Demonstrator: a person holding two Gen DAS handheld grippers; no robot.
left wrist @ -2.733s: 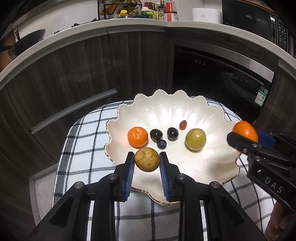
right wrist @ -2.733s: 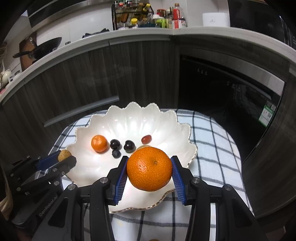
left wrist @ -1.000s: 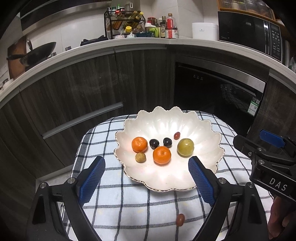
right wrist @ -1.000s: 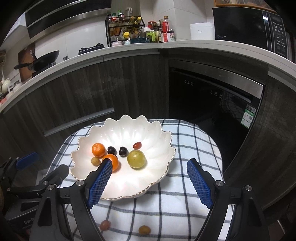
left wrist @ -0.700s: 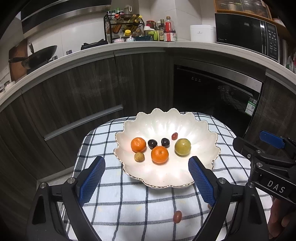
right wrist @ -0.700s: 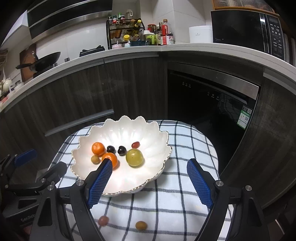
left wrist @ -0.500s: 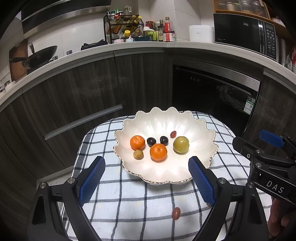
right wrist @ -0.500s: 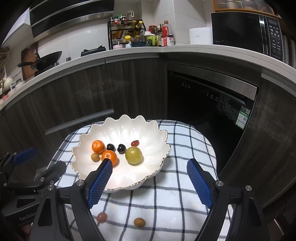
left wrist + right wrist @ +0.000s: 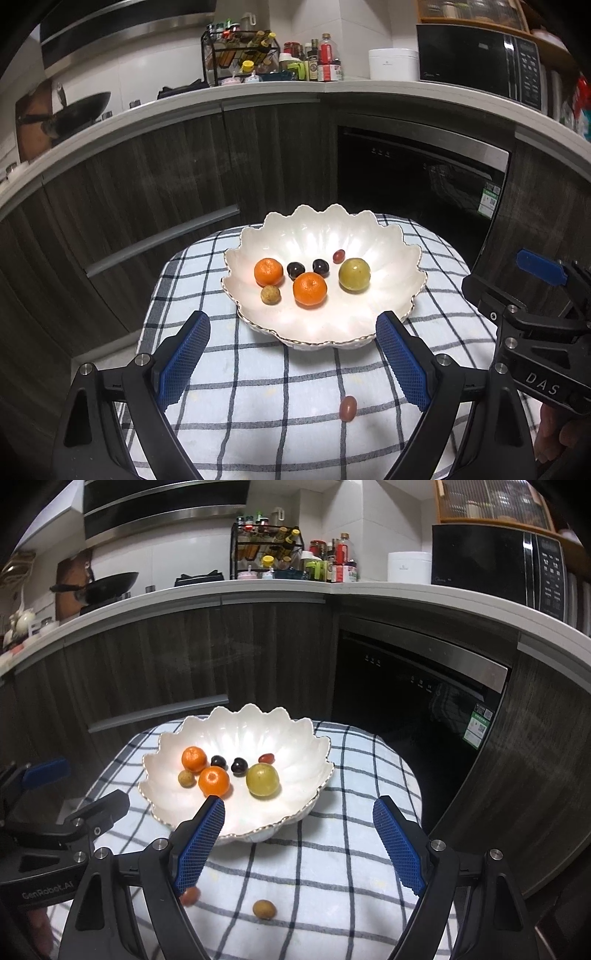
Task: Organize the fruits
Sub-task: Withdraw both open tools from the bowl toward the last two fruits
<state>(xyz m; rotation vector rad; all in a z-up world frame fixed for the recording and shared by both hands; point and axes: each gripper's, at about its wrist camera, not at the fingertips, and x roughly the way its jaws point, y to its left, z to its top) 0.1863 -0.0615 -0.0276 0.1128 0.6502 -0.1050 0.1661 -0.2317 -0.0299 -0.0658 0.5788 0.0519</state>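
Observation:
A white scalloped bowl [image 9: 388, 288] [image 9: 295, 801] stands on a checked cloth. In it lie two oranges [image 9: 310, 289] [image 9: 214, 781], a green fruit [image 9: 354, 274] [image 9: 262, 780], a small tan fruit [image 9: 270, 294] [image 9: 186, 777], two dark cherries [image 9: 320, 267] [image 9: 239, 766] and a red grape [image 9: 338, 255] [image 9: 266, 757]. A red grape [image 9: 348, 408] [image 9: 190, 895] and a tan fruit [image 9: 264, 909] lie on the cloth in front of the bowl. My left gripper [image 9: 293, 363] and right gripper [image 9: 297, 843] are both open and empty, held back from the bowl.
The checked cloth [image 9: 258, 406] [image 9: 332, 867] covers a small round table. Dark cabinets [image 9: 184, 177] and a built-in oven [image 9: 417, 686] stand behind it. The counter above carries a spice rack [image 9: 267, 550], a wok [image 9: 107, 583] and a microwave [image 9: 495, 561].
Both grippers released their fruit into the bowl, opened wide and drew back and up. The bowl looks smaller, and loose fruit on the cloth has come into view.

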